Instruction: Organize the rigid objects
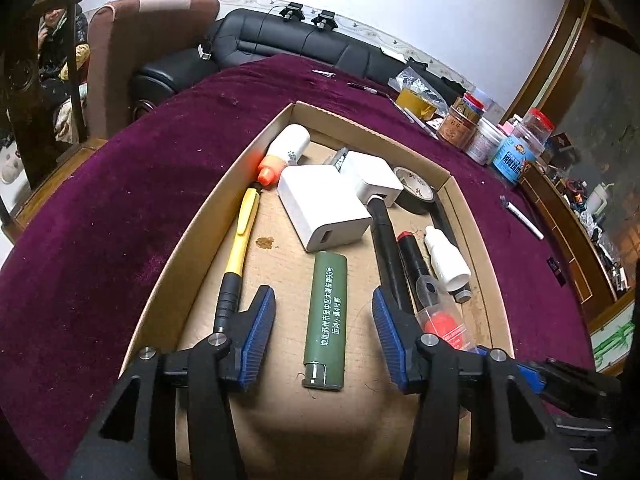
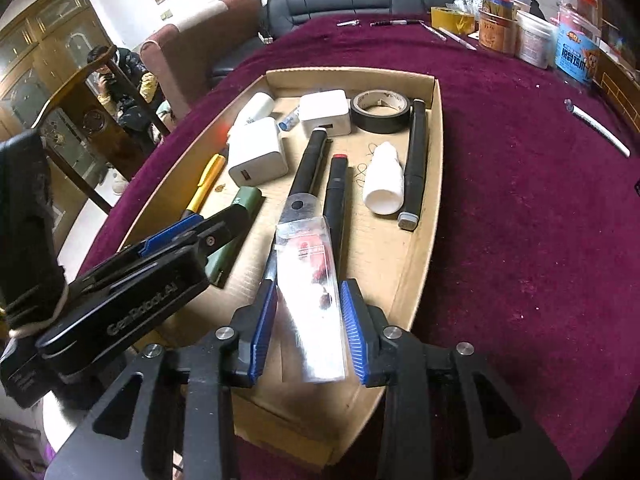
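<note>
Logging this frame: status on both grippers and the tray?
Left gripper open over green rectangular lighter. Right gripper open around clear plastic packet, not clamped. Shallow cardboard tray crowded.

"GenRobot.AI" on the left gripper body.

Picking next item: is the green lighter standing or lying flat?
Lying flat: the green lighter rests lengthwise on the cardboard tray floor, between the open left claw fingers, untouched.

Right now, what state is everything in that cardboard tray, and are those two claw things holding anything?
Left gripper: open, straddling the lighter.
Green lighter: lying flat, untouched.
Right gripper: open around the clear packet.
Clear packet: lying between its fingers.
Yellow pen: lying along the tray wall.
Black tape roll: lying flat.
Small white bottle: on its side.
</note>
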A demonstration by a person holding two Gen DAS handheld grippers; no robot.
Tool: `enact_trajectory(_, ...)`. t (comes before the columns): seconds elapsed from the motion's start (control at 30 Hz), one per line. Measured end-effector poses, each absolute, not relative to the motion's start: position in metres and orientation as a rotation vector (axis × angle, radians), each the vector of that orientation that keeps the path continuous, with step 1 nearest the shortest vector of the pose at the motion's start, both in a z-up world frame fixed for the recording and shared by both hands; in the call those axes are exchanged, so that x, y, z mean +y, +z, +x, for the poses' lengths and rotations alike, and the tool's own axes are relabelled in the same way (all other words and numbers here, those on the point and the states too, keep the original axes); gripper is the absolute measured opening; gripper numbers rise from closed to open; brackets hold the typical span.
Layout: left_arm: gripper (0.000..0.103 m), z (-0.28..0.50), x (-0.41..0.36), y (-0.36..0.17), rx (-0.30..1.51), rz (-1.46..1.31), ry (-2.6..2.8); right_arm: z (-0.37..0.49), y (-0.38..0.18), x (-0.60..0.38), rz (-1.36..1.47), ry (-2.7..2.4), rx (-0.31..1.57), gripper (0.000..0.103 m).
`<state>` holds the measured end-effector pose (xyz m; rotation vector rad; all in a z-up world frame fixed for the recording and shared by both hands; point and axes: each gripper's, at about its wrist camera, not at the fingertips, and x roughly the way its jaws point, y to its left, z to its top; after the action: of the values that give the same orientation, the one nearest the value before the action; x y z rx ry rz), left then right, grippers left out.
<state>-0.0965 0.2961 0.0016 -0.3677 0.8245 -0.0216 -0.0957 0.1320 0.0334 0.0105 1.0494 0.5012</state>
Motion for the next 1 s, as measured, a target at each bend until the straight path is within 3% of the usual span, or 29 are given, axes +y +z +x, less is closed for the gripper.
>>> enact_trajectory(0.27, 0.048, -0.101, 0.296, 0.010, 0.838, -0.387, 0.031, -0.121, 0.043, 0.136, -0.010, 0.728, 1.038, 0.032)
enact_trajectory(0.5, 0.059, -0.124, 0.284, 0.046, 0.743, -0.315, 0.106, -0.134, 0.047, 0.129, -0.003, 0.846, 1.021, 0.032)
enact_trajectory(0.67, 0.061, -0.139, 0.259, 0.071, 0.652, -0.230, 0.163, -0.136, 0.060, 0.098, 0.052, 0.801, 0.961, 0.031)
enact_trajectory(0.73, 0.068, -0.149, 0.248, 0.083, 0.583, -0.202, 0.208, -0.140, 0.067, 0.083, 0.059, 0.766, 0.913, 0.031)
enact_trajectory(0.87, 0.100, -0.180, 0.228, 0.115, 0.371, -0.188, 0.293, -0.165, 0.094, 0.054, 0.025, 0.699, 0.715, 0.032)
enact_trajectory(0.93, 0.102, -0.197, 0.222, 0.130, 0.262, -0.203, 0.304, -0.181, 0.106, 0.045, -0.028, 0.619, 0.589, 0.056)
enact_trajectory(0.97, 0.102, -0.205, 0.216, 0.138, 0.215, -0.213, 0.323, -0.188, 0.109, 0.040, -0.044, 0.572, 0.527, 0.084)
enact_trajectory(1.0, 0.102, -0.207, 0.213, 0.143, 0.208, -0.216, 0.345, -0.194, 0.111, 0.035, -0.048, 0.530, 0.473, 0.095)
